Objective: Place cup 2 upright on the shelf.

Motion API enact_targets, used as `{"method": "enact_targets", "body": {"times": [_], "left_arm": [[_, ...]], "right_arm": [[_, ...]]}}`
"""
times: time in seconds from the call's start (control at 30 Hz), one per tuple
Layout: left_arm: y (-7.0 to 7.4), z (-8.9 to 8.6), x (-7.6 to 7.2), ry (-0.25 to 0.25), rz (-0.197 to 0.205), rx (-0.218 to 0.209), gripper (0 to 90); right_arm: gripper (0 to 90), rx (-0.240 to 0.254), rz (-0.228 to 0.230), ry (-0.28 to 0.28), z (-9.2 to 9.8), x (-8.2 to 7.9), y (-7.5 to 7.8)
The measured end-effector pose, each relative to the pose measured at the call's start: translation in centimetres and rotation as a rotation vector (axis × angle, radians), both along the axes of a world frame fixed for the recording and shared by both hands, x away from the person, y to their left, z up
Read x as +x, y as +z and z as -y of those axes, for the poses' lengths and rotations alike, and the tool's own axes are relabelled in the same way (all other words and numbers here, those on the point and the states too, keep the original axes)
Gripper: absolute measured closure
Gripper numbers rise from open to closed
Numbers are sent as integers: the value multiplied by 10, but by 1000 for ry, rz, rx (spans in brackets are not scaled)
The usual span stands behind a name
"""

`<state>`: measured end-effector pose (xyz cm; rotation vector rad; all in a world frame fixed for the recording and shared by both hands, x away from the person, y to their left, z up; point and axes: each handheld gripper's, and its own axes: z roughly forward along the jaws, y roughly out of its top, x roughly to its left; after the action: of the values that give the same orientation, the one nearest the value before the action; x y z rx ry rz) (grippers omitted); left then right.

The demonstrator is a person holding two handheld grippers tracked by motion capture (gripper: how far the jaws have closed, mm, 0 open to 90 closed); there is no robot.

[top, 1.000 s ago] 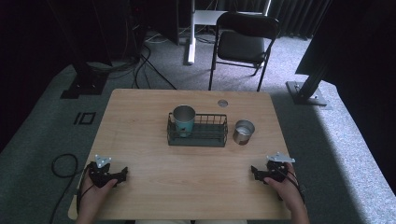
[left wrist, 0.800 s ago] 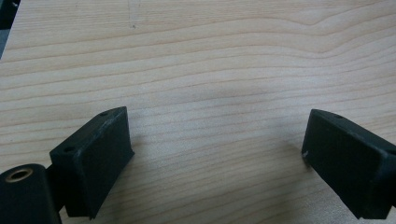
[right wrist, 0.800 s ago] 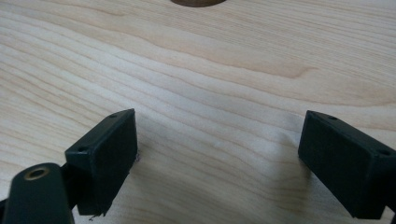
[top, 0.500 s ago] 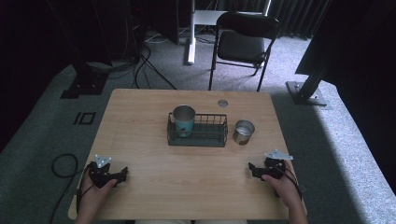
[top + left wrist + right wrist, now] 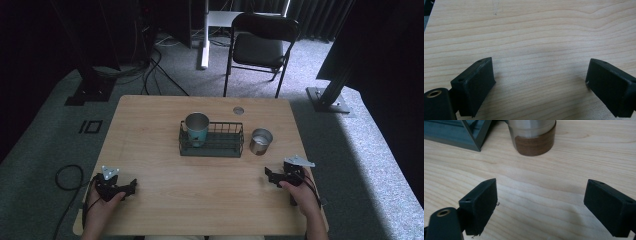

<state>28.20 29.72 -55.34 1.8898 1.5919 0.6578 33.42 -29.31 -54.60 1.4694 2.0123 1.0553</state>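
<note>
The short steel cup with the brown wooden base (image 5: 532, 135) is standing upright on the pale wooden table (image 5: 150, 125), just beside the right end of the black wire basket (image 5: 212, 145). Inside that basket's left end a taller steel tumbler with a teal band (image 5: 196, 128) is standing. Behind the table a black folding chair (image 5: 260, 45) is sitting on grey carpet. The right gripper (image 5: 274, 176) is resting near the cup, pointing at it, jaws spread wide and empty. The left gripper (image 5: 129, 187) is lying well apart from the basket at the near left corner, jaws likewise gaping over bare wood.

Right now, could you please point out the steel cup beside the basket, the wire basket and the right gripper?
steel cup (image 5: 261, 141), high view, its side wall.
wire basket (image 5: 220, 151), high view, front wall.
right gripper (image 5: 270, 176), high view, between its fingertips.
</note>
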Motion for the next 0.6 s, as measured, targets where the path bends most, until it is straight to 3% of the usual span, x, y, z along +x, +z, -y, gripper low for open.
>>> {"method": "enact_targets", "body": {"times": [0.6], "left_arm": [[0, 0, 0, -1, -1, 1, 89]], "right_arm": [[115, 11, 73, -14, -9, 24, 4]]}}
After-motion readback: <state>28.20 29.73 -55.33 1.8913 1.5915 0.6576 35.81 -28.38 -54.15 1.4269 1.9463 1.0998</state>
